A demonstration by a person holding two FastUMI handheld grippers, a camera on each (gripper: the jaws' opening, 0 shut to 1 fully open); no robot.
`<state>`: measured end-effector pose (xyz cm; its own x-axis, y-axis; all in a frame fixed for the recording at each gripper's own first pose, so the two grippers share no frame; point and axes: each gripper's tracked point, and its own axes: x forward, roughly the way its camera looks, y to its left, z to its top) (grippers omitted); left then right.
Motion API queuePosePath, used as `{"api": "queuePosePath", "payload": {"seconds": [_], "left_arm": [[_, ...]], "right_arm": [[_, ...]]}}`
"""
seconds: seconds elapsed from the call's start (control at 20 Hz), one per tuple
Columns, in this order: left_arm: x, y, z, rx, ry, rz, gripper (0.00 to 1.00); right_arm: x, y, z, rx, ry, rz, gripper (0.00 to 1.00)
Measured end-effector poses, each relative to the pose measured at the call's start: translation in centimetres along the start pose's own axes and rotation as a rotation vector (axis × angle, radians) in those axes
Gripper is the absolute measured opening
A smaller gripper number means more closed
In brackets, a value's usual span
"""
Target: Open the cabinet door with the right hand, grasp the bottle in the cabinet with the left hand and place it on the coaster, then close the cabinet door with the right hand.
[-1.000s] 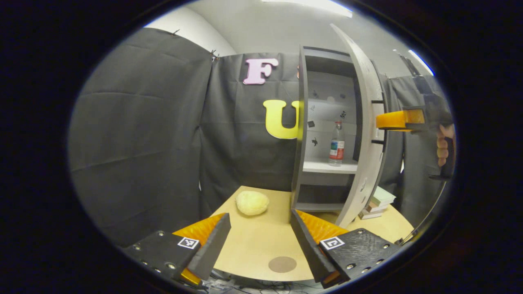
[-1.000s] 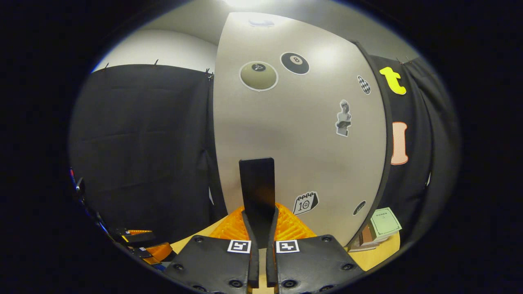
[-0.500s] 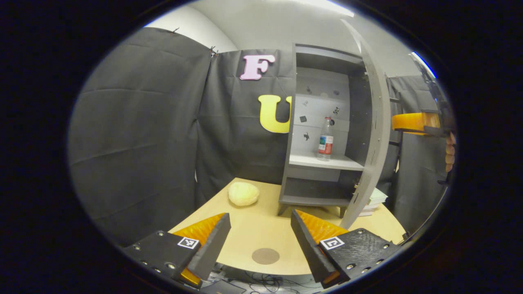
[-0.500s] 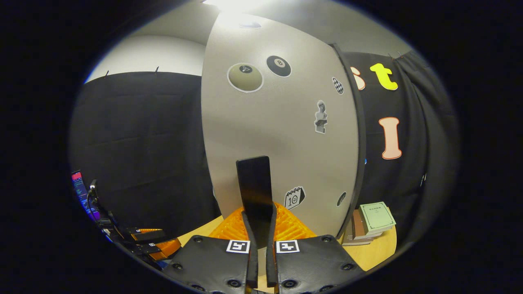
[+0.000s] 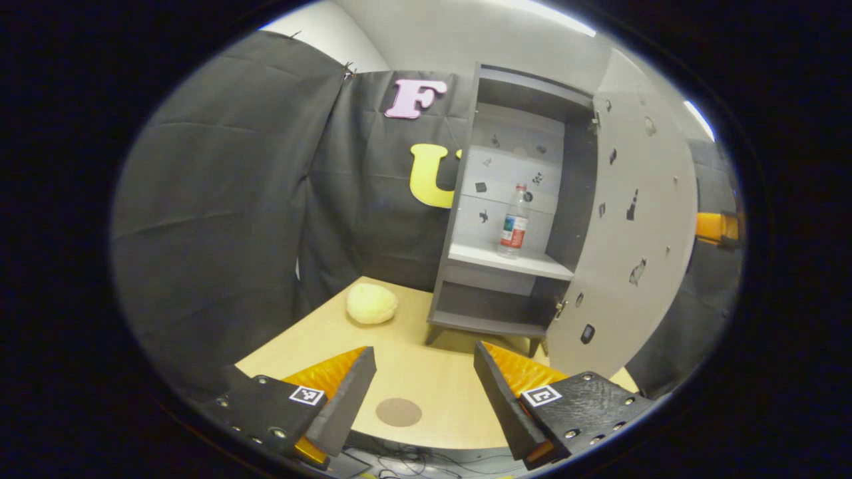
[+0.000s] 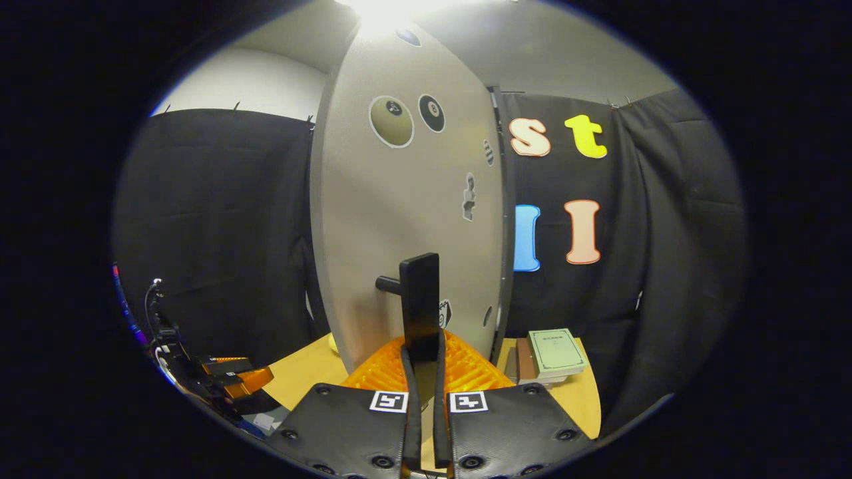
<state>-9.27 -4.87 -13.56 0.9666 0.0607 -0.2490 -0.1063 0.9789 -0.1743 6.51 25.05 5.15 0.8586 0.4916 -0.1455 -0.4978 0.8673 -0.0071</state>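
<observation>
Right gripper (image 6: 421,346) squeezed tight on black door handle (image 6: 419,296), cabinet door (image 6: 399,219) swung wide open. Left gripper (image 5: 423,379) spread wide, holding nothing, low over table (image 5: 426,359). Water bottle (image 5: 514,221) upright on cabinet shelf (image 5: 509,259). Round brown coaster (image 5: 398,412) near table's front edge.

You are looking at a wooden table (image 5: 426,372) carrying a cabinet (image 5: 506,279), round coaster (image 5: 398,412), pale lumpy object (image 5: 371,304) and stacked books (image 6: 549,352); a bottle (image 5: 514,223) is standing on the cabinet's shelf (image 5: 509,259).
</observation>
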Motion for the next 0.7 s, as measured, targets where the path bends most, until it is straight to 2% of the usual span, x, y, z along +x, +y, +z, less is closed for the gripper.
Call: {"api": "queuePosePath", "payload": {"seconds": [0.1, 0.25, 0.3, 0.35, 0.45, 0.5, 0.6, 0.65, 0.7], "left_arm": [[0.6, -0.7, 0.4, 0.018, -0.009, -0.018, 0.89], [1.7, -2.0, 0.5, 0.048, 0.007, -0.046, 0.89], [1.9, -2.7, 0.6, 0.043, 0.014, -0.064, 0.94], [2.2, -3.2, 0.9, 0.045, 0.013, -0.079, 0.89], [2.7, -4.1, 1.5, 0.072, 0.007, -0.095, 0.89], [2.9, -4.4, 1.9, 0.086, -0.001, -0.104, 0.89], [3.4, -5.1, 2.8, 0.110, -0.017, -0.131, 0.89], [3.5, -5.3, 3.1, 0.125, -0.025, -0.147, 0.89], [3.8, -5.4, 3.5, 0.143, -0.031, -0.160, 0.89]], "right_arm": [[-1.2, -2.7, -0.1, 0.004, -0.008, -0.089, 0.08], [-2.0, -7.4, 0.0, -0.083, -0.008, -0.239, 0.08], [-2.2, -7.7, -0.2, -0.057, -0.008, -0.227, 0.05], [-1.9, -6.8, -0.4, -0.007, -0.015, -0.188, 0.04], [-1.4, -5.9, -0.8, 0.036, -0.019, -0.151, 0.05], [-1.4, -6.2, -1.2, 0.027, -0.003, -0.165, 0.07], [-2.1, -7.4, -1.8, -0.013, 0.006, -0.215, 0.04], [-2.1, -6.9, -2.0, -0.015, 0.008, -0.223, 0.08], [-2.0, -6.8, -2.1, -0.007, 0.008, -0.221, 0.08]]}}
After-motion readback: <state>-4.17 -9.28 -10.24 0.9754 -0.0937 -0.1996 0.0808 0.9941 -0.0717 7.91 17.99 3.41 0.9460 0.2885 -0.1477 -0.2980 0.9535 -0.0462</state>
